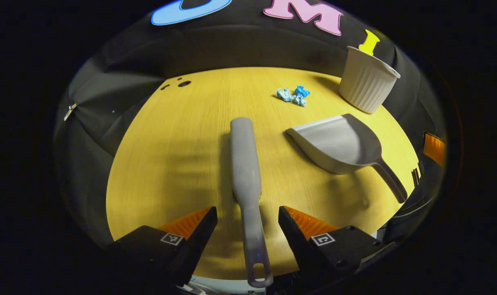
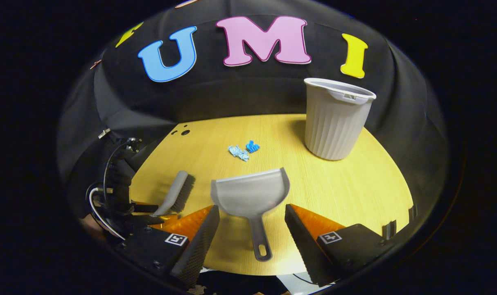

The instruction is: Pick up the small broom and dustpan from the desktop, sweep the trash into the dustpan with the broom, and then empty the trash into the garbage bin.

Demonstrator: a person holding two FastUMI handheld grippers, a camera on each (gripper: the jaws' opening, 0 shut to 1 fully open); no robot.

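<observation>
A grey small broom [image 1: 246,164] lies on the yellow wooden desktop [image 1: 170,164], its handle running back between the fingers of my open left gripper [image 1: 247,223], which do not touch it. The grey dustpan [image 2: 250,192] rests flat on the desk, mouth toward the far side. Its handle lies between the fingers of my open right gripper [image 2: 252,223], with gaps on both sides. Crumpled blue paper trash [image 2: 243,150] sits just beyond the dustpan. In the right gripper view, the broom [image 2: 177,192] lies left of the dustpan, with the left gripper [image 2: 144,213] at its handle.
A ribbed white garbage bin [image 2: 336,119] stands upright at the desk's far right, also seen as the bin [image 1: 367,84] beyond the dustpan [image 1: 338,143]. Small holes [image 2: 185,132] mark the desk's far left corner. Black cloth surrounds the desk.
</observation>
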